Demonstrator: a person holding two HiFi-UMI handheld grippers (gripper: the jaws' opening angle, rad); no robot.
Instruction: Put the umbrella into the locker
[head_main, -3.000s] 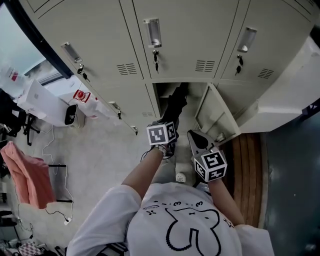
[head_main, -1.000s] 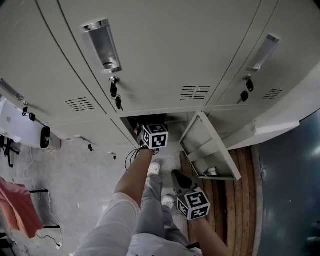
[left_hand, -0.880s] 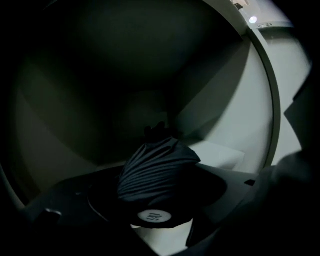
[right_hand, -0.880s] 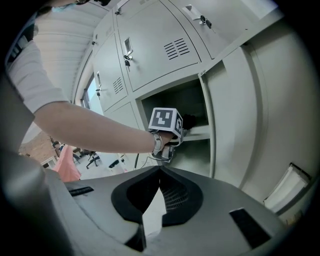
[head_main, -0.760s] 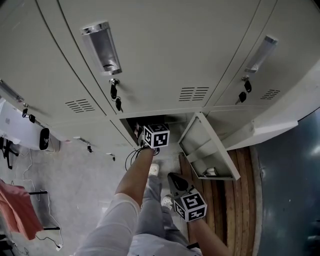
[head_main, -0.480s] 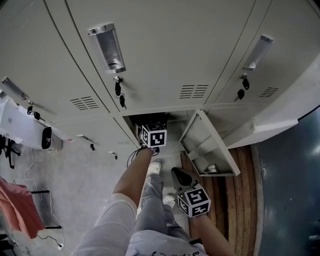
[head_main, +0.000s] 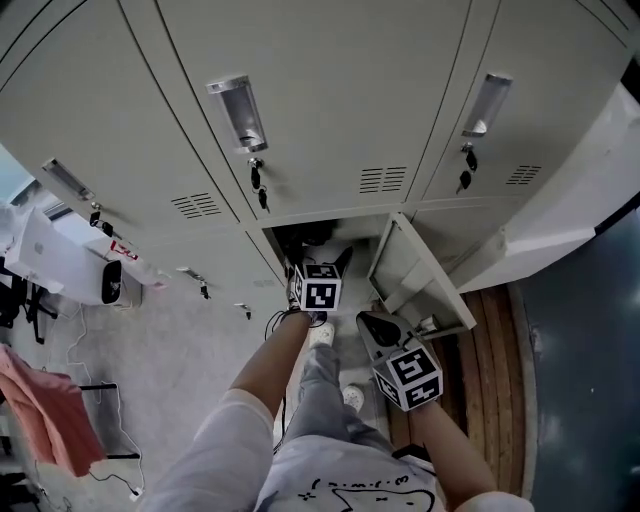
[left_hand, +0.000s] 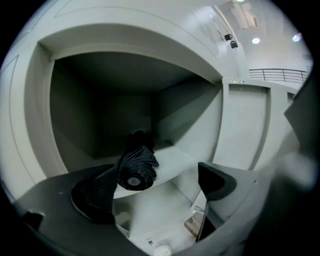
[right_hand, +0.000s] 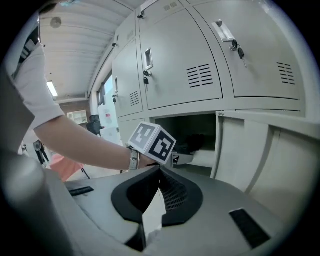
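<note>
The black folded umbrella (left_hand: 136, 169) lies on the shelf inside the open lower locker (head_main: 312, 238), its round end facing out. It shows as a dark lump (right_hand: 194, 144) in the right gripper view. My left gripper (left_hand: 155, 192) hangs just outside the locker mouth, its jaws wide open with nothing between them and the umbrella beyond them. In the head view it (head_main: 328, 268) sits below the opening. My right gripper (head_main: 374, 325) is lower and to the right, near the open door (head_main: 405, 272), with its black pads (right_hand: 170, 192) closed together and empty.
Closed grey lockers with keys hanging in their locks (head_main: 257, 180) fill the wall above. The open door (left_hand: 245, 125) stands to the right of the opening. A wooden strip (head_main: 500, 380) runs along the floor at right. A white device (head_main: 70, 262) and a pink cloth (head_main: 45, 410) are at left.
My left gripper has backed out of the locker mouth with open jaws, leaving the umbrella on the shelf. My right gripper has risen a little.
</note>
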